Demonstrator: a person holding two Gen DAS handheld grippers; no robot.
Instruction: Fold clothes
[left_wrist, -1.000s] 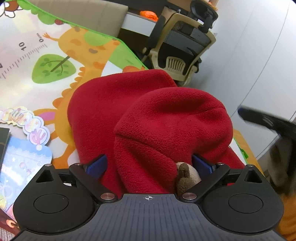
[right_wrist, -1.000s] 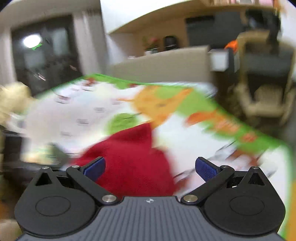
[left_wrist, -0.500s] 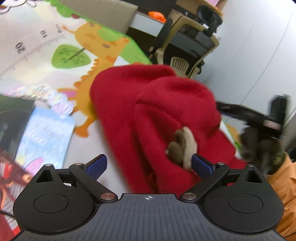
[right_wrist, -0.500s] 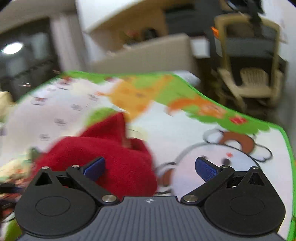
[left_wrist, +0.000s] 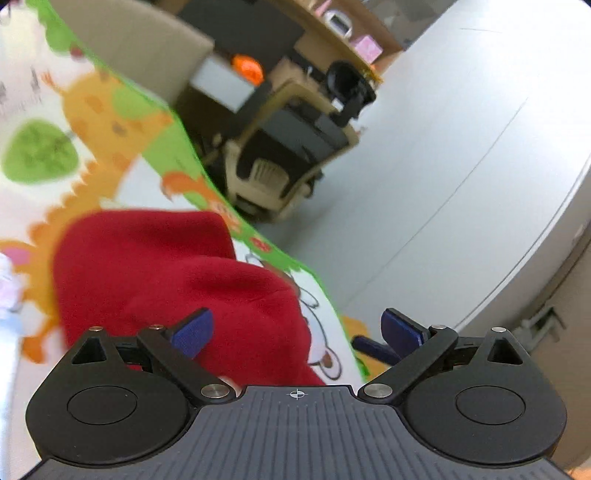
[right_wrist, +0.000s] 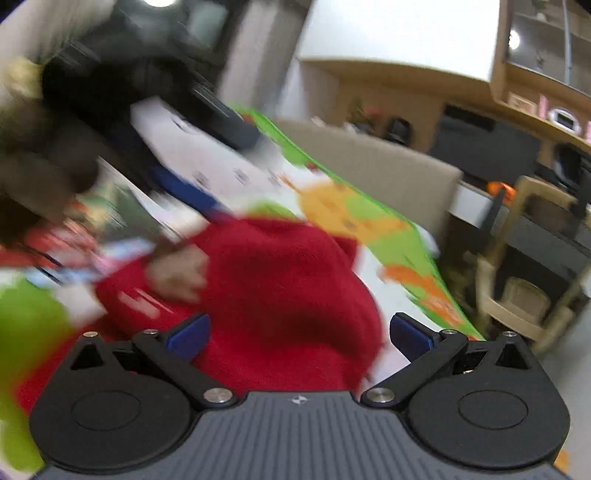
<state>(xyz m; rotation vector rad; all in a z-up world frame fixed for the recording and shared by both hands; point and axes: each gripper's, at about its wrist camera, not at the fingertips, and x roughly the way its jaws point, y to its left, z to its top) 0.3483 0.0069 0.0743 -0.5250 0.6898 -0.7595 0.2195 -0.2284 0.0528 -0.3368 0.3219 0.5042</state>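
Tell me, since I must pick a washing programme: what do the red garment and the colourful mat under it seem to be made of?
The red bunched garment looks like fleece: matte, fuzzy nap, soft thick rounded folds, no visible weave. The colourful cartoon-printed mat seems a smooth foam or vinyl play mat: flat printed surface, clean green border; motion blur leaves it uncertain.

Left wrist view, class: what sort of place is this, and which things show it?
Probably a home living room or study corner: a children's play mat on the floor, a desk chair, and a shelf of small items.
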